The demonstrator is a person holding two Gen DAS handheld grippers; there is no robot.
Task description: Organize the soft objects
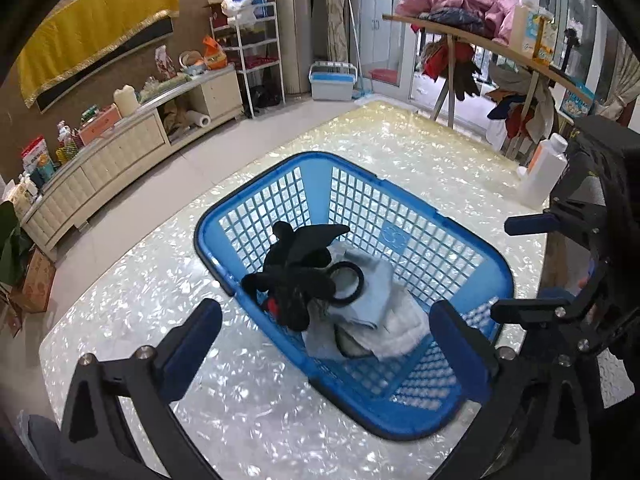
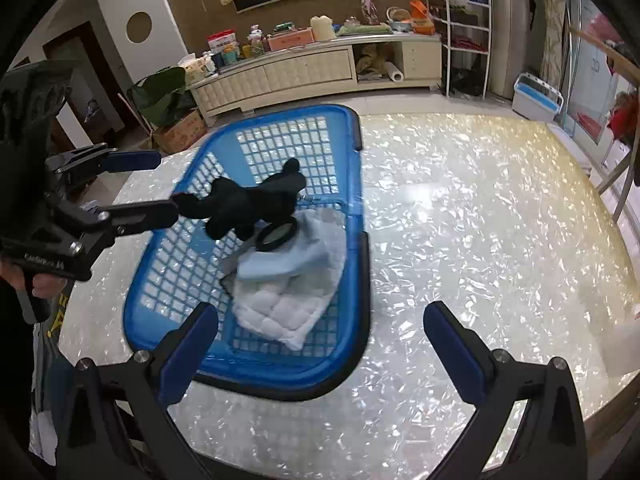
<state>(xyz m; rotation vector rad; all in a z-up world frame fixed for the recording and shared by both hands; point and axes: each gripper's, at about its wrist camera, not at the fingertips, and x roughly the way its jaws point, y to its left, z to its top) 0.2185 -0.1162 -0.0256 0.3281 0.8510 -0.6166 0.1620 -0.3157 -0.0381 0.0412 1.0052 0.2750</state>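
Blue laundry basket (image 1: 404, 236) sits on the pearly table (image 1: 132, 304) straight ahead of my left claw (image 1: 326, 334), long axis running away and to my right. Inside: black plush toy (image 1: 298, 268) lying across folded towels, a light blue towel (image 1: 372, 292) on a white quilted one (image 2: 280, 312), black ring (image 1: 348, 282) beside it. Embossed logo on the basket wall, unreadable. My left claw's jaws are spread wide, holding nothing. My right claw (image 2: 320, 346) hangs near the basket's close end, jaws also apart. White bottle (image 1: 542, 176) to my right.
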